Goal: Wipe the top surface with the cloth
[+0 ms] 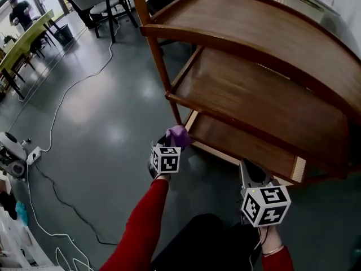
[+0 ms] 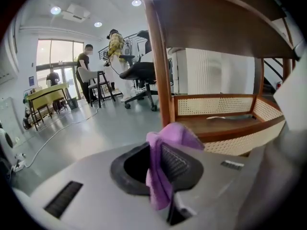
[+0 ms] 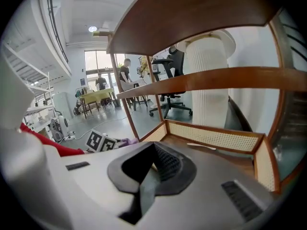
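Red sleeve (image 1: pixel 138 230) leads up to the left claw (image 1: pixel 172 143), clamped on a purple cloth (image 1: pixel 179 135) that bunches above its tips, most of it loose. Left of that claw a cable (image 1: pixel 56 112) lies across the floor; a careless step could snag it. Just ahead stands the shelf's corner post (image 1: pixel 155 55), and the top (image 1: pixel 237 21) sits well above both claws, past the middle tier's edge (image 1: pixel 225 114). Lifting straight up risks knocking either. I'd guess the raised rim up there could drag the cloth out of so narrow a pinch. Right claw (image 1: pixel 252 176), jaws together on nothing, hangs beside the bottom tier (image 1: pixel 242 145).
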Demonstrator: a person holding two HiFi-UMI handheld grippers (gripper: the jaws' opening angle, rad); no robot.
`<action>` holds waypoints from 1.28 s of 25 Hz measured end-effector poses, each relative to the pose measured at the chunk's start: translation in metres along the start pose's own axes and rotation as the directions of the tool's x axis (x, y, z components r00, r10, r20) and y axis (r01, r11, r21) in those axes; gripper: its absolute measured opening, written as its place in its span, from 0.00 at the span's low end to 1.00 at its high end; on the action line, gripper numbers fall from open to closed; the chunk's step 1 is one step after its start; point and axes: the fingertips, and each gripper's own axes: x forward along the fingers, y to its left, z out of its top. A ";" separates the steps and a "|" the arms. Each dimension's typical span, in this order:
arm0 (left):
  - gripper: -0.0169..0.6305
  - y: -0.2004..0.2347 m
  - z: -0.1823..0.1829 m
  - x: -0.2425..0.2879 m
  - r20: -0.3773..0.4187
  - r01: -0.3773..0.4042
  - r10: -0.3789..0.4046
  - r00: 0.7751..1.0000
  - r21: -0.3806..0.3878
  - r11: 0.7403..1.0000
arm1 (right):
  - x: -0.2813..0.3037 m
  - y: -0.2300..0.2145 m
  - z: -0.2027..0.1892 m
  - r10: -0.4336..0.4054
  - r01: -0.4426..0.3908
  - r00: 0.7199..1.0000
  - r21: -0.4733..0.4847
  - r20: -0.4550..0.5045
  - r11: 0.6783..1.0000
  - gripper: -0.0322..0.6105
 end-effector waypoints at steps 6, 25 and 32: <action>0.11 -0.012 0.018 -0.021 0.072 0.069 -0.065 0.995 -0.063 0.996 | 0.006 -0.005 0.006 -0.016 0.015 1.000 0.019 0.018 1.000 0.06; 0.11 -0.288 0.457 -0.494 0.884 0.723 -0.465 -0.038 0.345 0.598 | -0.226 -0.128 0.045 -0.496 0.449 0.835 0.228 0.239 0.864 0.06; 0.11 -0.393 0.458 -0.524 0.789 0.651 -0.608 -0.085 0.506 0.566 | -0.290 -0.155 0.018 -0.598 0.522 0.764 0.313 0.242 0.793 0.06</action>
